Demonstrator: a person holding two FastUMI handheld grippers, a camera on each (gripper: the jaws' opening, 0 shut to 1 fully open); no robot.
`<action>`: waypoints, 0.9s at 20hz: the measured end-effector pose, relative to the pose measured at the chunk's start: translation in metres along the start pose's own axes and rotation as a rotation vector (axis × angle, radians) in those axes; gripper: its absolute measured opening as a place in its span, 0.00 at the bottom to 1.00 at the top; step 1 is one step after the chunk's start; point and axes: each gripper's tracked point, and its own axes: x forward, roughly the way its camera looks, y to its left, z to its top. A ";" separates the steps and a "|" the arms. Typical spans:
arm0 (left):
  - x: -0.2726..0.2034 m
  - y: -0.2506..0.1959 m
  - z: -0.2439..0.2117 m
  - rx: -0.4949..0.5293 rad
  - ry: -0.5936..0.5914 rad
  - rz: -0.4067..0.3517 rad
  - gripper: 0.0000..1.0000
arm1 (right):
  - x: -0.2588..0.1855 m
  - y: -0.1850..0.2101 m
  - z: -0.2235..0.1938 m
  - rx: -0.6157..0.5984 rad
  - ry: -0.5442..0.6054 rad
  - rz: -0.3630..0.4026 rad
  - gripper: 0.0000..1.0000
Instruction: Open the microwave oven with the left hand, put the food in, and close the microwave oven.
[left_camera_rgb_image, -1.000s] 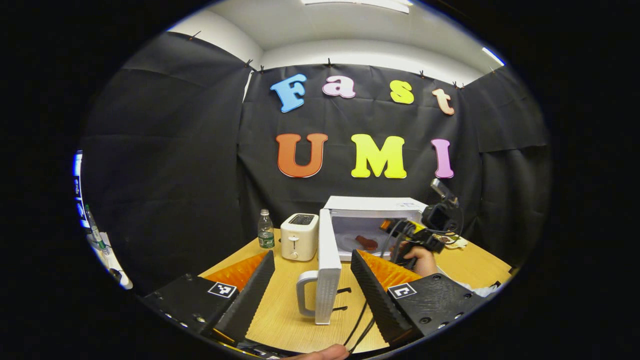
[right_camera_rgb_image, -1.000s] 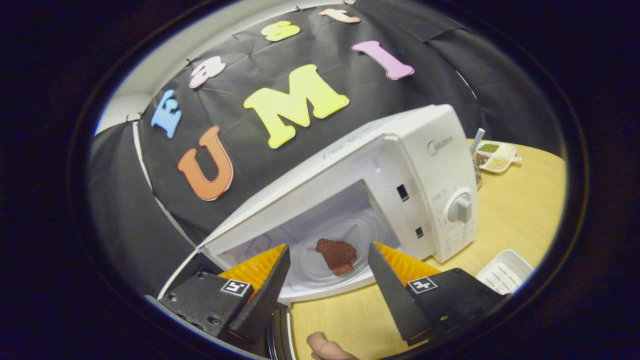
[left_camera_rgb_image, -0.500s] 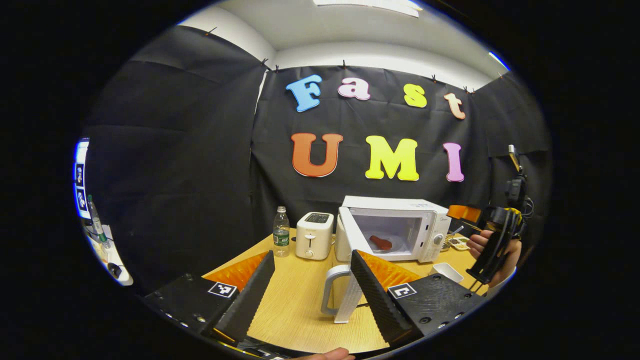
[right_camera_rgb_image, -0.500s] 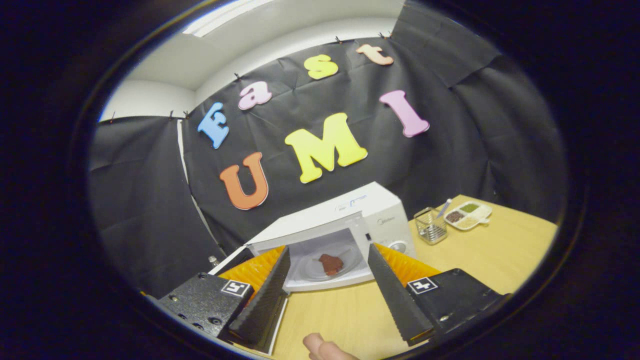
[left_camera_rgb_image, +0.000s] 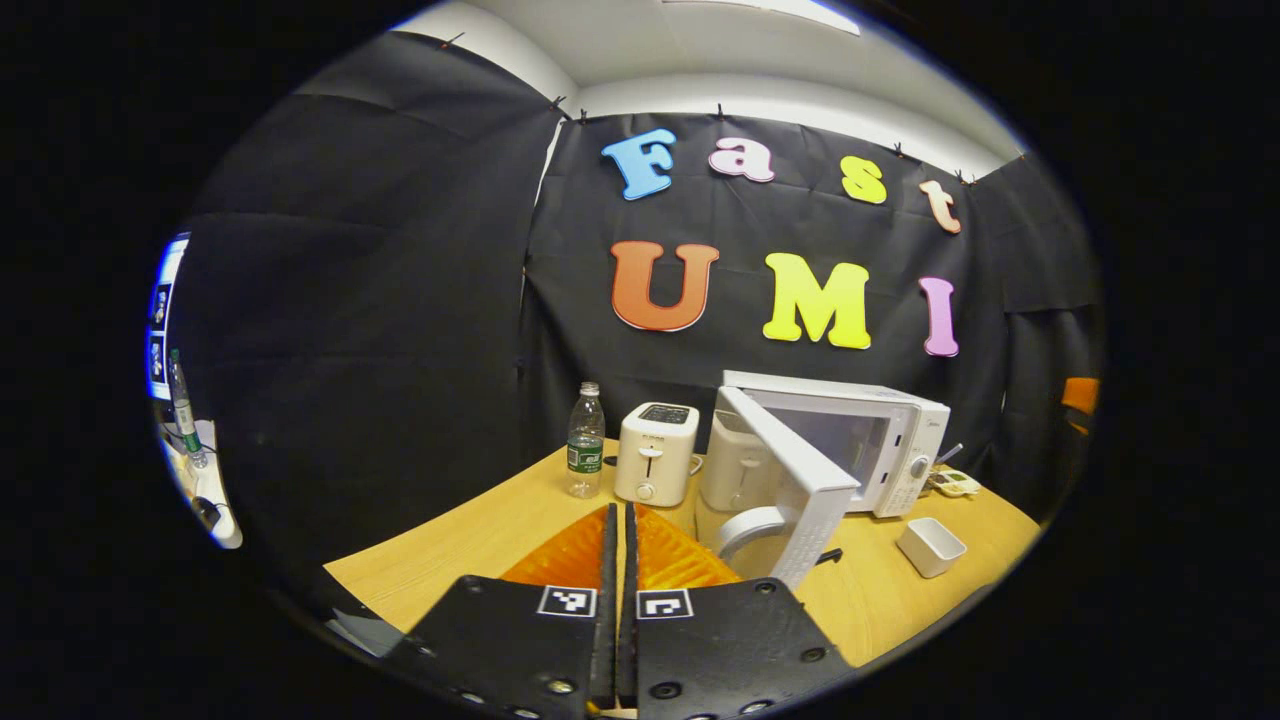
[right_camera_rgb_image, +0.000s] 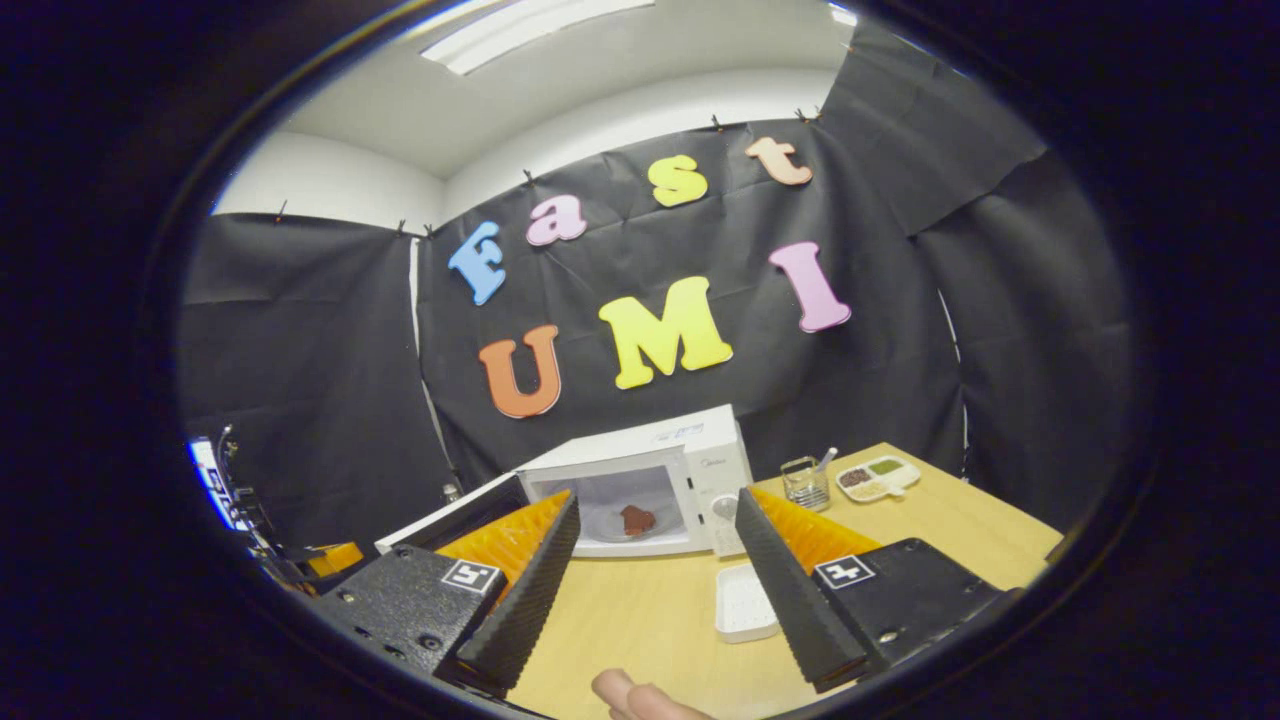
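Observation:
The white microwave (left_camera_rgb_image: 900, 440) stands at the back of the wooden table (left_camera_rgb_image: 480, 540) with its door (left_camera_rgb_image: 790, 465) swung out toward me and the curved handle (left_camera_rgb_image: 745, 525) on its near edge. My left gripper (left_camera_rgb_image: 618, 515) is shut with nothing between its fingers, low and to the left of the handle, apart from it. In the right gripper view the microwave (right_camera_rgb_image: 700, 455) is farther off, and a brown piece of food (right_camera_rgb_image: 636, 520) lies on the glass plate inside. My right gripper (right_camera_rgb_image: 657, 500) is open and empty, well back from the opening.
A white toaster (left_camera_rgb_image: 655, 455) and a water bottle (left_camera_rgb_image: 585, 440) stand left of the microwave. A small white tray (right_camera_rgb_image: 745, 605) lies on the table in front of it. A glass cup (right_camera_rgb_image: 805, 482) and a divided dish (right_camera_rgb_image: 878, 477) sit to its right.
My right gripper drew back from the microwave, leaving the food inside. My left gripper closed its fingers and shifted left of the door handle.

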 end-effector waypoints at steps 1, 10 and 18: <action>0.004 -0.001 -0.004 0.006 0.004 0.000 0.00 | -0.007 -0.001 0.008 -0.004 -0.016 0.004 0.99; 0.040 -0.028 -0.037 0.016 0.035 -0.105 0.00 | -0.044 -0.014 0.028 0.008 -0.034 0.028 0.99; 0.036 -0.078 -0.041 0.042 0.028 -0.204 0.00 | -0.062 -0.024 0.037 -0.018 -0.046 0.010 0.99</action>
